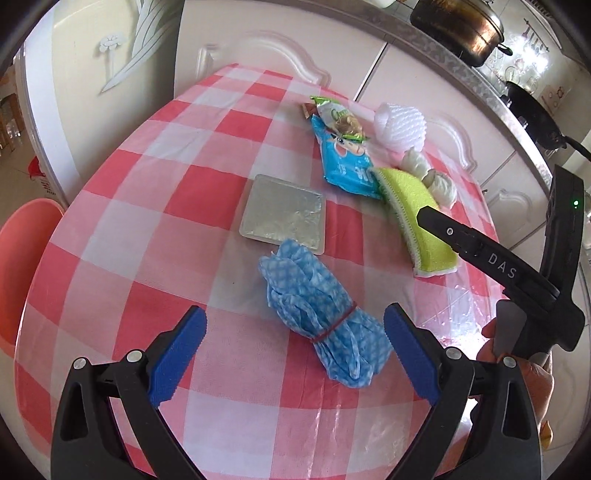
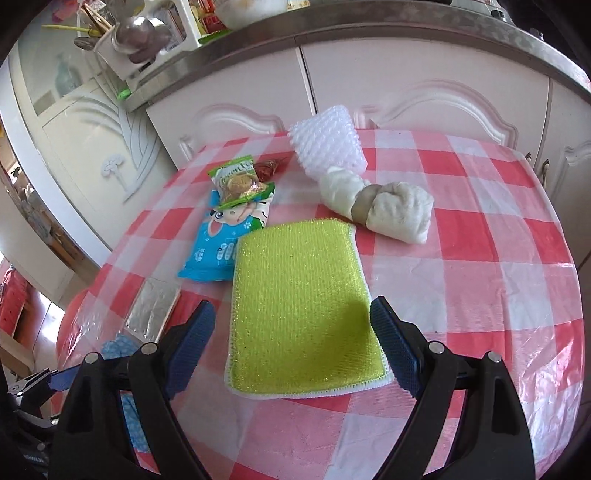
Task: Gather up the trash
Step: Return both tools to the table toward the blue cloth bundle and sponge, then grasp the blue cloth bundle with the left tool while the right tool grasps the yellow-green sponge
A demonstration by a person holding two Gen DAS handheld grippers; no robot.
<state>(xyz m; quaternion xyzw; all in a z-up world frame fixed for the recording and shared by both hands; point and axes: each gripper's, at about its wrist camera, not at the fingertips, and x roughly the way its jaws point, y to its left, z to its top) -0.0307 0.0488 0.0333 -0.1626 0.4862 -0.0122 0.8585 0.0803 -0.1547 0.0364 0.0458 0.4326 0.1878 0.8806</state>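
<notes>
On the red-and-white checked table [image 1: 147, 229] lie a bundled blue cloth [image 1: 325, 317], a silver foil square [image 1: 284, 214], a blue wrapper [image 1: 343, 158], a green snack wrapper [image 1: 340, 118], a white foam net [image 1: 400, 125], a tied white rag [image 1: 432, 177] and a yellow-green sponge [image 1: 413, 218]. My left gripper [image 1: 295, 354] is open around the near end of the blue cloth. My right gripper [image 2: 291, 350] is open with its jaws either side of the sponge [image 2: 303, 306]. The right wrist view also shows the blue wrapper [image 2: 221, 243], green wrapper [image 2: 240, 181], foam net [image 2: 328, 144] and rag [image 2: 384, 206].
A pink plastic bin [image 1: 22, 273] stands on the floor left of the table. White cabinets [image 2: 406, 74] with a steel counter run behind it, with a pot [image 1: 458, 29] and a pan [image 1: 535, 114] on top.
</notes>
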